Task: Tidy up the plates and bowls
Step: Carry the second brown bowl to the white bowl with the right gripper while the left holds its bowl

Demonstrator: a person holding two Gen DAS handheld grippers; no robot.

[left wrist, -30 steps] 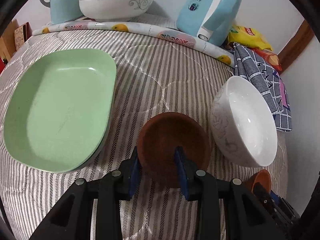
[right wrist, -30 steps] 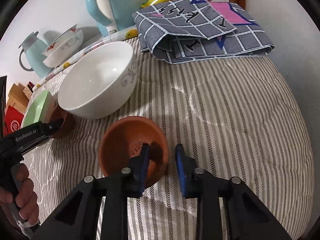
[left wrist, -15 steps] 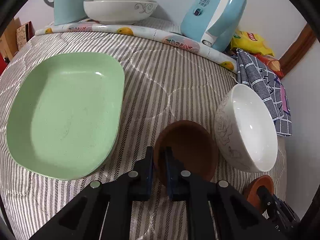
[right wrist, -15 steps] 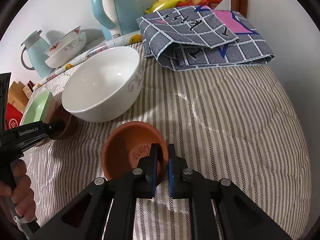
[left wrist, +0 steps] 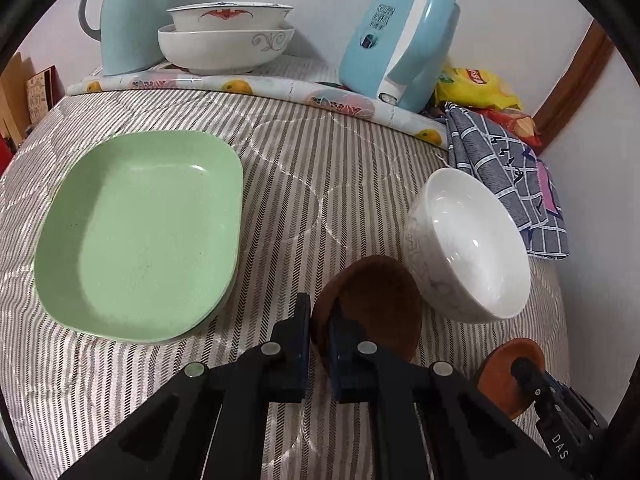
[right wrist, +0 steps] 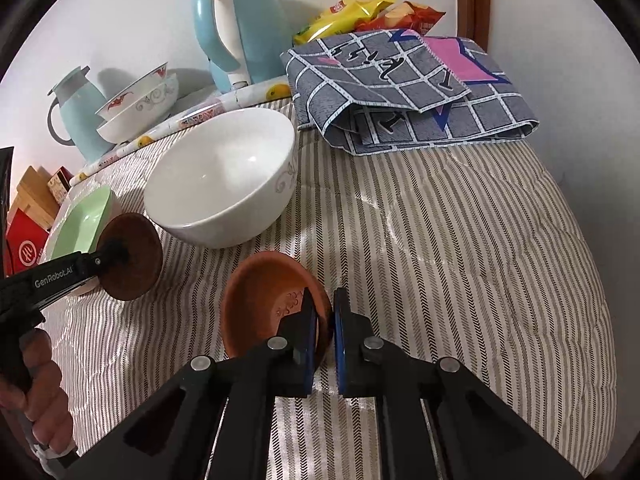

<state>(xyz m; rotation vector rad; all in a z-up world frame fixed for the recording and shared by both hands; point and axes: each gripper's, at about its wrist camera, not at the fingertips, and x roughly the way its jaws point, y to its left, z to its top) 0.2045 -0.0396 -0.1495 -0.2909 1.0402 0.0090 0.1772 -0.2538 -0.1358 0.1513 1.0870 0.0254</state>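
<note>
— Holding what? The left tool (left wrist: 319, 344) is clamped on the dark brown bowl (left wrist: 372, 304), low middle of the picture.
— And the white bowl (left wrist: 472, 248)?
— Just right of it. The right tool (right wrist: 325, 340) pinches the orange bowl (right wrist: 268, 308).

The left tool (left wrist: 319, 344) pinches the near rim of a dark brown bowl (left wrist: 372, 308), which tilts up off the striped quilt (left wrist: 320, 184). Just right of it sits a white bowl (left wrist: 468, 252); to the left lies a green plate (left wrist: 140, 236). At lower right the right tool (left wrist: 520, 368) grips an orange-brown dish (left wrist: 500, 376).
</note>
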